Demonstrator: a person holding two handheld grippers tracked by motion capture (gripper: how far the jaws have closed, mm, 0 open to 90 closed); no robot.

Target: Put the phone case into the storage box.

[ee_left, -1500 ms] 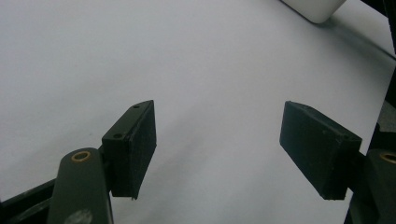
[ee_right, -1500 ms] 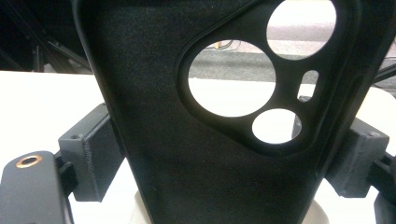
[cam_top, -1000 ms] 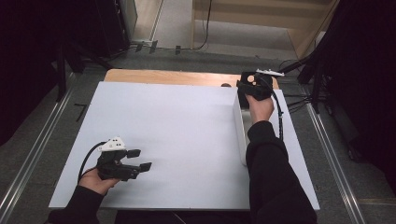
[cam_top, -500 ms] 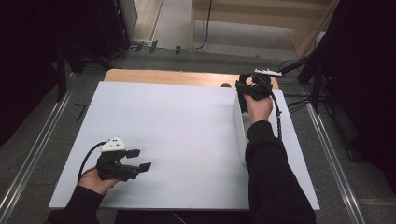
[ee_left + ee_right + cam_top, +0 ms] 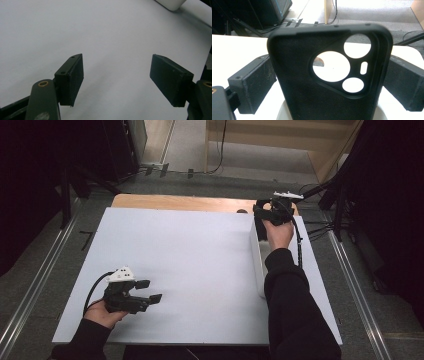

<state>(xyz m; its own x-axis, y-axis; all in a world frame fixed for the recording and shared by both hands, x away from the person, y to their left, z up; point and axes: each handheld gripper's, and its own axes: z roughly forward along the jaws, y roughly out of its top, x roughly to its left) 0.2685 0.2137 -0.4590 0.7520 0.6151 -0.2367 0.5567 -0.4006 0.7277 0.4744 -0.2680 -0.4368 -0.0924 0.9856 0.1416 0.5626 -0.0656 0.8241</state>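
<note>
Starting with the biggest thing, the white board [image 5: 190, 260] covers nearly all of the table, with a strip of wooden tabletop [image 5: 175, 202] showing beyond its far edge. Along the board's right side lies a long white holder [image 5: 257, 265], and my right forearm stretches over it towards the far end. At that far end the black phone case [image 5: 312, 100] stands upright, its foot down in the rounded white holder. My right tongs [image 5: 264, 215] sit around it, one pad on each side of the case. What has just changed is here: these jaws have been spreading, and they now stand wide with the case between them. The pads are right beside its edges, and as far as I can judge they no longer press on it. I take that to mean the case is set in place and stands by itself, so my next move would be to draw the tongs straight back without knocking it. My left tongs [image 5: 150, 290] hover low over the near left of the board, jaws spread and holding nothing. Smallest of all, the camera cutouts [image 5: 331, 66] in the case let the pale tabletop show through.
</note>
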